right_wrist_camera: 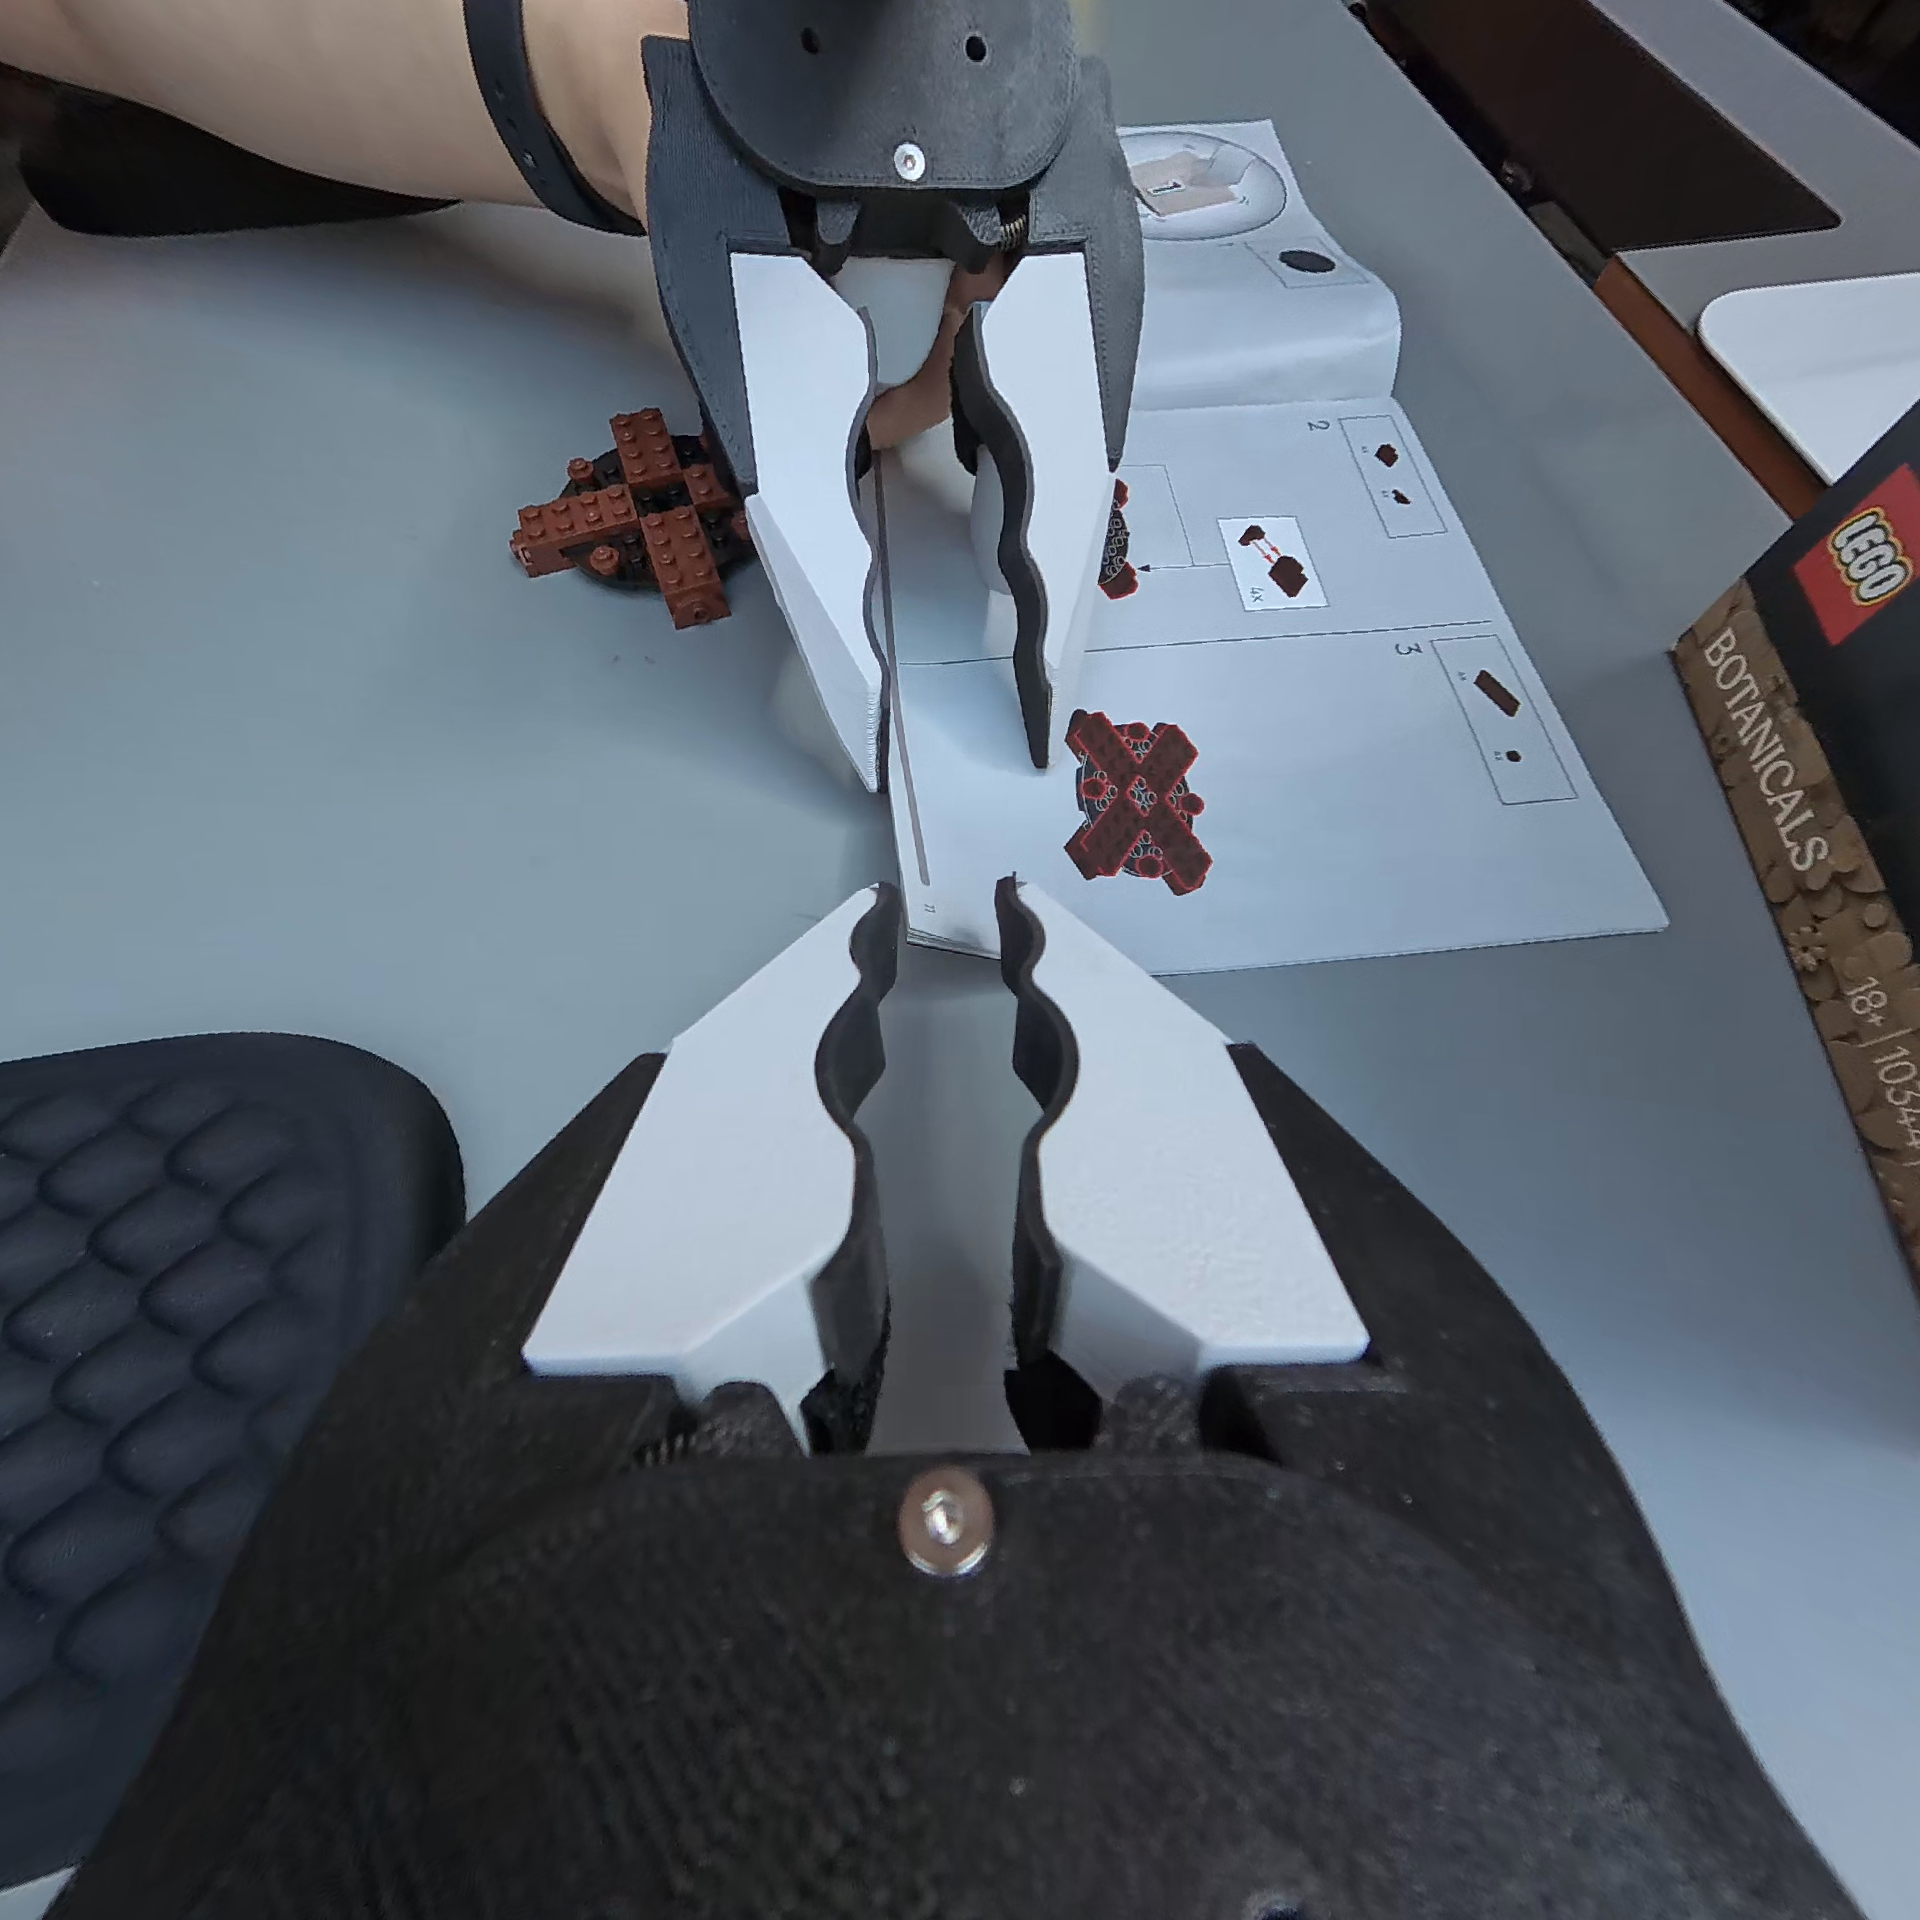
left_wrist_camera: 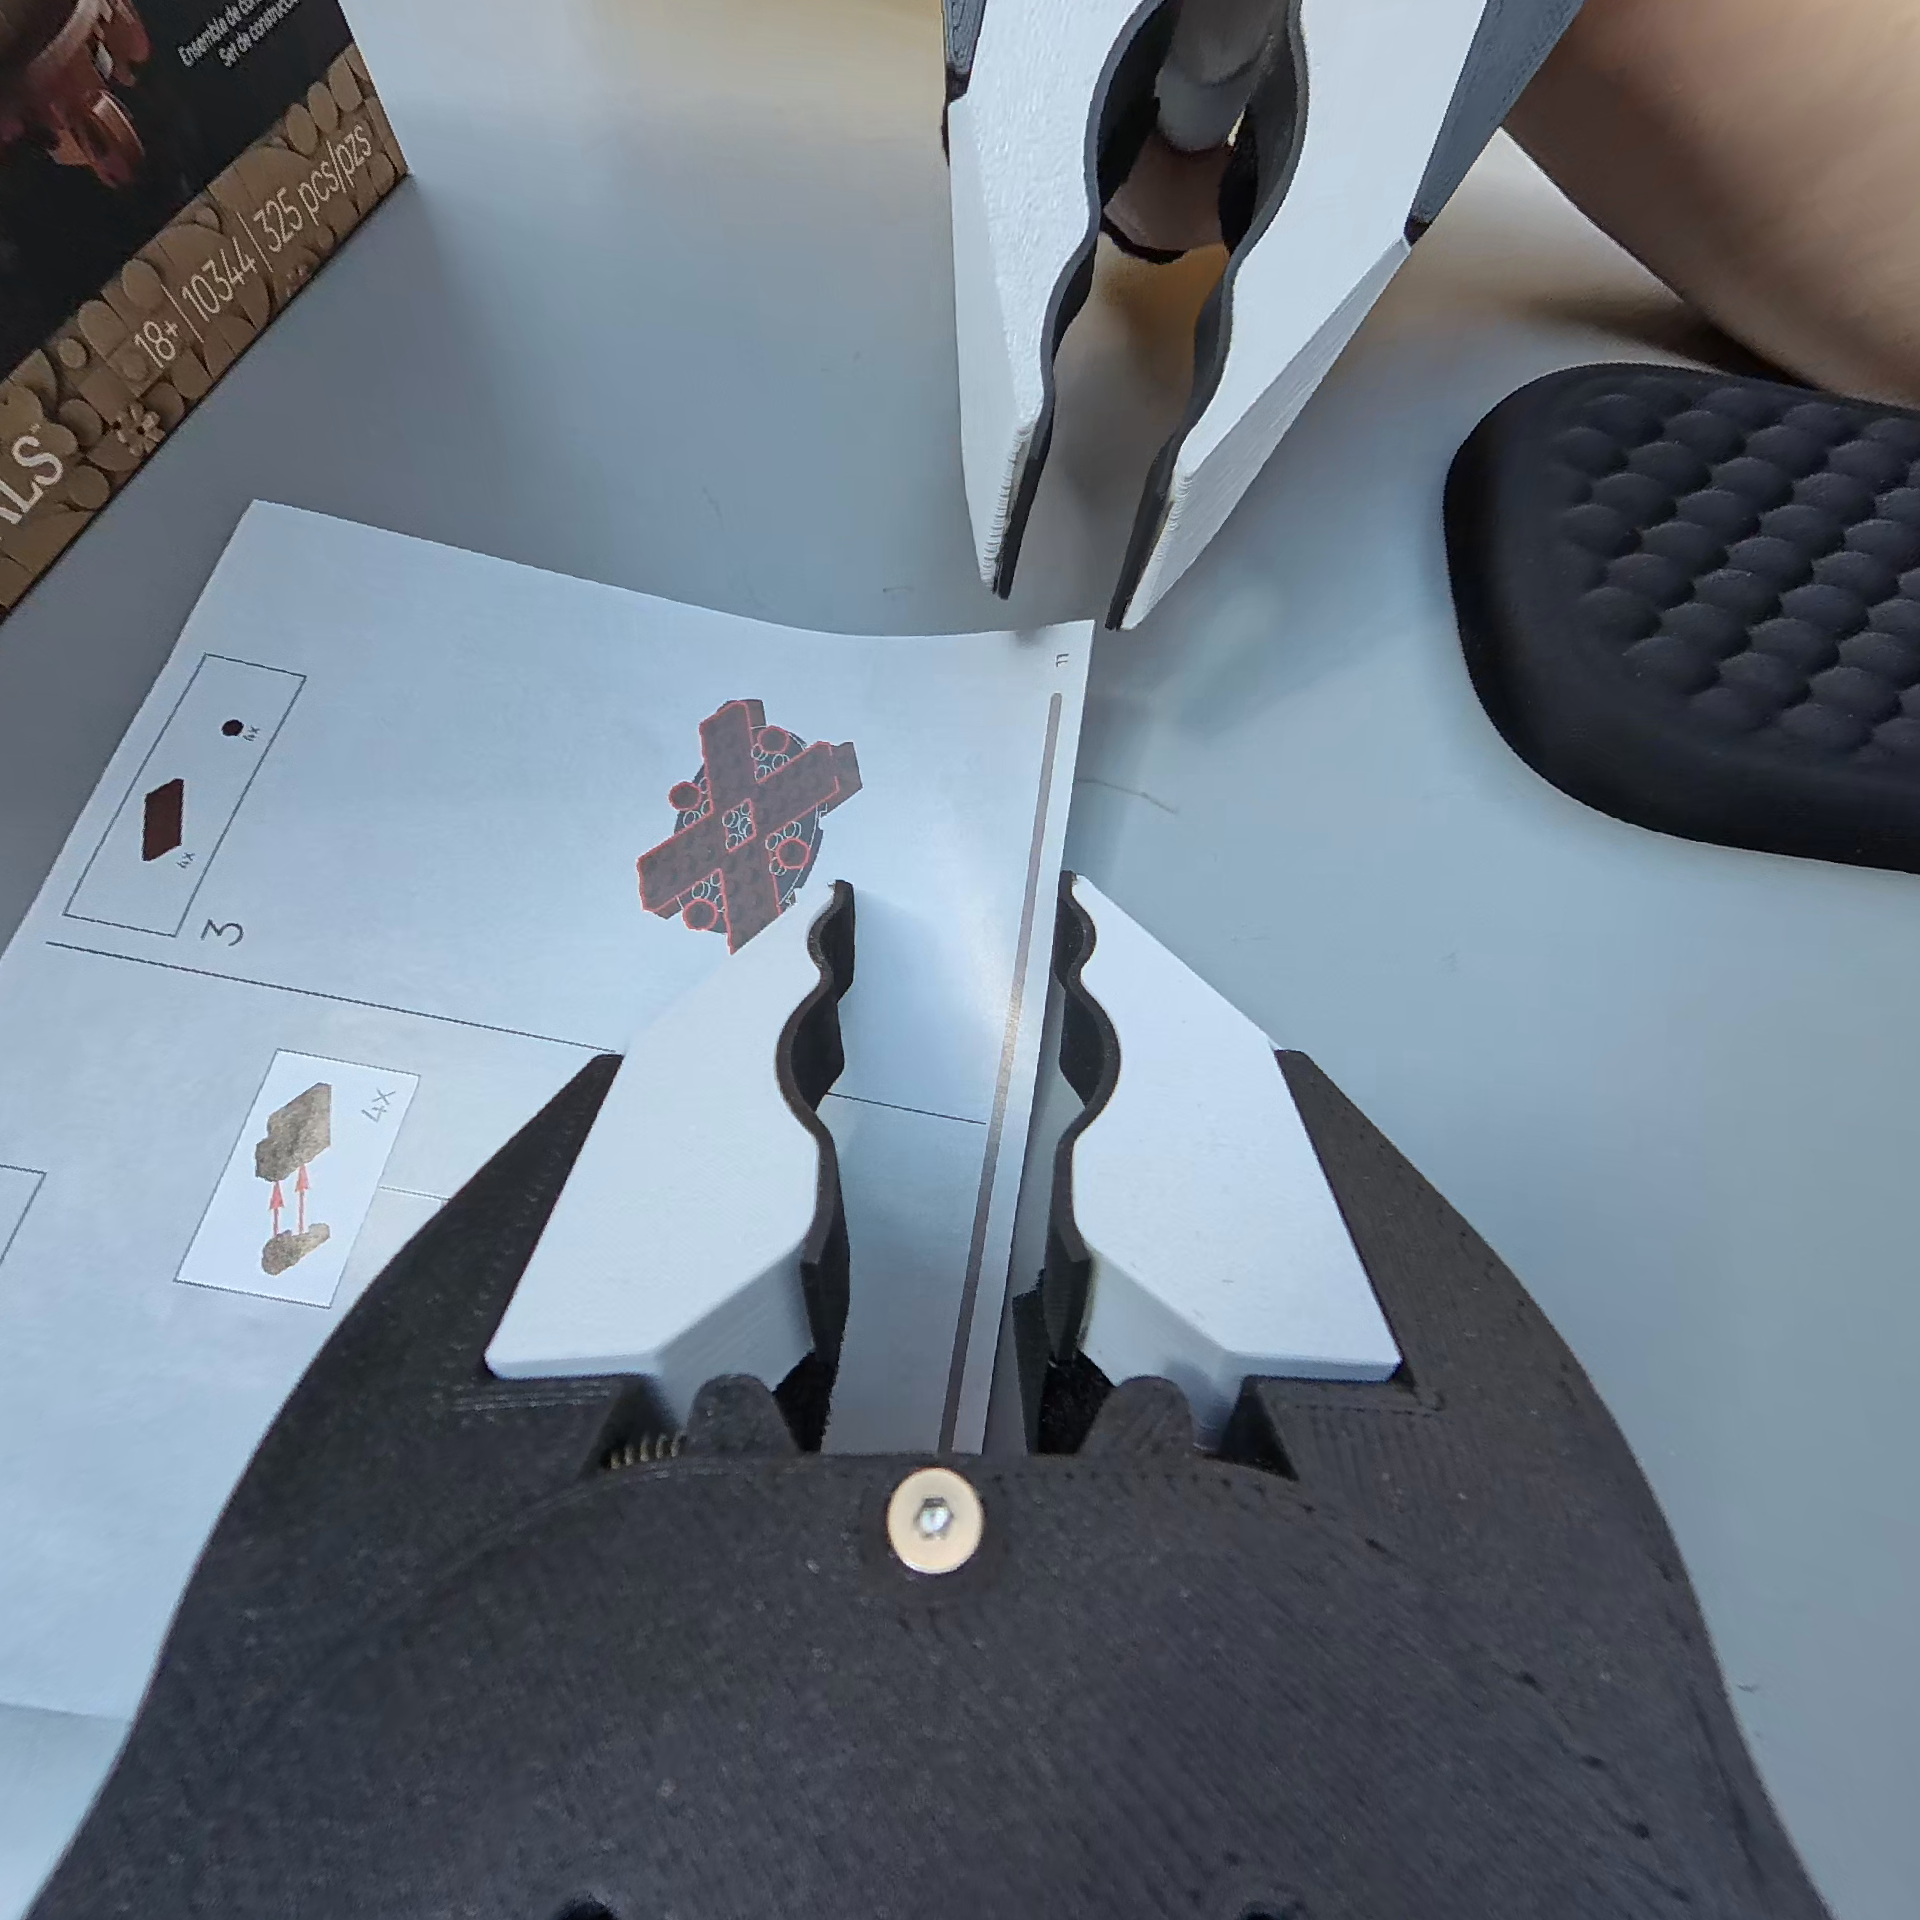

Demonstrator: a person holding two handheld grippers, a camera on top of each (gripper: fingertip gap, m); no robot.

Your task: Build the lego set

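Lego assembly, a brown cross of plates on a dark round base, is not showing in the left wrist view; only its printed picture is lying on the open instruction booklet [left_wrist_camera: 499, 831]. The left gripper [left_wrist_camera: 951, 894] is hovering low over the booklet's right margin, its white fingers apart and holding nothing, one finger over the page and the other over the grey table [left_wrist_camera: 1455, 1143] just beside the paper's edge. Judged from this, it is placed to pin or turn the page. The right gripper [left_wrist_camera: 1060, 608] is pointing down toward the page's far corner, jaws a little apart and empty. A black padded wrist rest [left_wrist_camera: 1714, 623] is lying to the right, and the set's box [left_wrist_camera: 156, 260] is standing at the upper left.

In the right wrist view, the Lego assembly [right_wrist_camera: 634, 520] is sitting on the table to the left of the booklet [right_wrist_camera: 1351, 810], partly hidden behind the left gripper [right_wrist_camera: 961, 774]. That gripper is pointing steeply downward, and a bare forearm with a dark wrist strap [right_wrist_camera: 530, 114] is reaching in behind it. The right gripper [right_wrist_camera: 948, 891] is lying nearly level, jaws parted and empty, tips at the booklet's near corner. Both tools appear aimed at the booklet, not the bricks.
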